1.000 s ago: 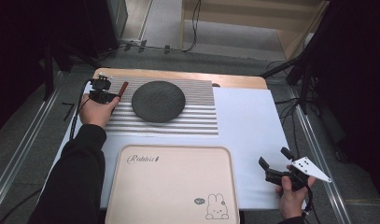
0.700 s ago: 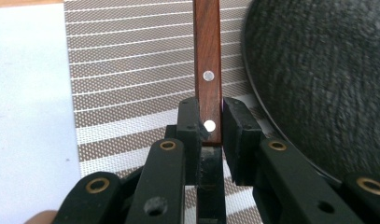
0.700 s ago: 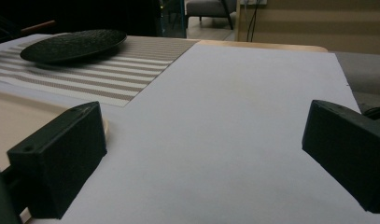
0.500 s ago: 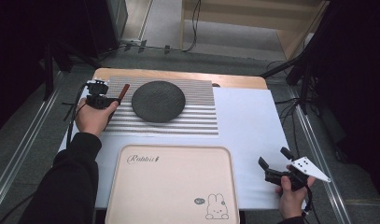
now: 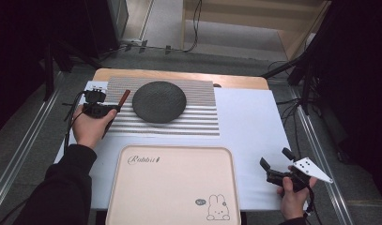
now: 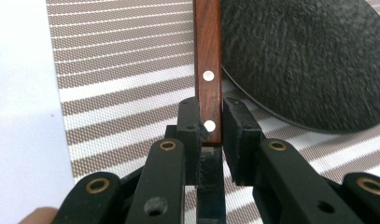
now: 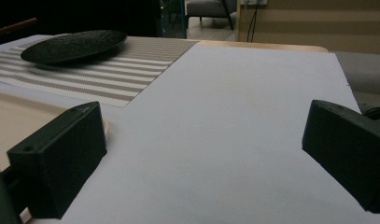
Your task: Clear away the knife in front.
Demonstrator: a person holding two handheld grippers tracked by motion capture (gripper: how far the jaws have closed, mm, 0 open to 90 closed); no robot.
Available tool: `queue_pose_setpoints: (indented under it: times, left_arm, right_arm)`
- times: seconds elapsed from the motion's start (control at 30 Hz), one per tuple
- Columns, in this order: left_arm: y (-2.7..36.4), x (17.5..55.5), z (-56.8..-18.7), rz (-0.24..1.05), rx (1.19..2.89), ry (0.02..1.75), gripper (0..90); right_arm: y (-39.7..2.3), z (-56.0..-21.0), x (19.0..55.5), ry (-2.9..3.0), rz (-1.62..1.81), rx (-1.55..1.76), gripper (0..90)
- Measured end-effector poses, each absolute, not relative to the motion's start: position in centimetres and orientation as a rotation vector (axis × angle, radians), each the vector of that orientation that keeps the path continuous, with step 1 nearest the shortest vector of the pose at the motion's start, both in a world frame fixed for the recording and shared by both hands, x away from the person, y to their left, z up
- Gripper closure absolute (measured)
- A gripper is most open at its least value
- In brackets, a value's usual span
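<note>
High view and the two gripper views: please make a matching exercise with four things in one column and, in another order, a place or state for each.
Things
1. wooden handle
2. dark round plate
3. beige tray
4. right gripper

Place or state
A. on the striped mat
B. jaws wide apart, nothing between them
C. at the near table edge, rabbit drawing on it
D. clamped between the jaws of the left gripper

Pairs: 1-D, 2-A, 3-C, 4-B

A dim room surrounds the table [image 5: 254, 82]. Grey floor [image 5: 19, 140] lies left, cables [image 5: 195, 23] trail far, and pale wooden furniture [image 5: 254, 18] stands beyond.
</note>
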State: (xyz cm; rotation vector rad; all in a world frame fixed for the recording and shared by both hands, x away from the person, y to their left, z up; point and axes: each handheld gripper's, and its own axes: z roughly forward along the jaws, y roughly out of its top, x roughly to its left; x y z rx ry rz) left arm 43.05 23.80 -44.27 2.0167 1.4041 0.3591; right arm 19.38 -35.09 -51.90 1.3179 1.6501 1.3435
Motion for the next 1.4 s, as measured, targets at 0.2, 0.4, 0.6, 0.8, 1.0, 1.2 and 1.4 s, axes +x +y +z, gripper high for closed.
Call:
queue_pose_setpoints:
  times: [0.2, 0.4, 0.6, 0.8, 1.0, 1.2, 1.4]
  left_arm:
    - [23.5, 41.7, -44.3, 0.353, 2.036, 1.364, 77.4]
    - [23.2, 40.2, -44.0, 0.367, 2.048, 1.323, 77.4]
    - [22.7, 38.8, -43.8, 0.378, 2.080, 1.274, 77.4]
    - [22.7, 37.4, -43.5, 0.372, 2.056, 1.247, 77.4]
    - [22.5, 35.5, -43.7, 0.354, 2.059, 1.216, 77.4]
    - [22.5, 34.4, -43.7, 0.350, 2.054, 1.194, 77.3]
    - [22.5, 32.6, -43.2, 0.323, 2.050, 1.162, 77.4]
  right_arm:
    - [-35.1, -51.9, 19.4, 1.651, 1.342, 1.319, 0.0]
    - [-35.0, -51.9, 19.4, 1.653, 1.341, 1.319, 0.0]
    - [-35.1, -51.9, 19.4, 1.655, 1.338, 1.313, 0.0]
    - [-35.1, -51.9, 19.4, 1.655, 1.339, 1.314, 0.0]
    - [-35.0, -51.9, 19.3, 1.656, 1.340, 1.316, 0.0]
    - [-35.0, -51.9, 19.4, 1.656, 1.340, 1.317, 0.0]
    - [-35.0, -51.9, 19.4, 1.654, 1.338, 1.320, 0.0]
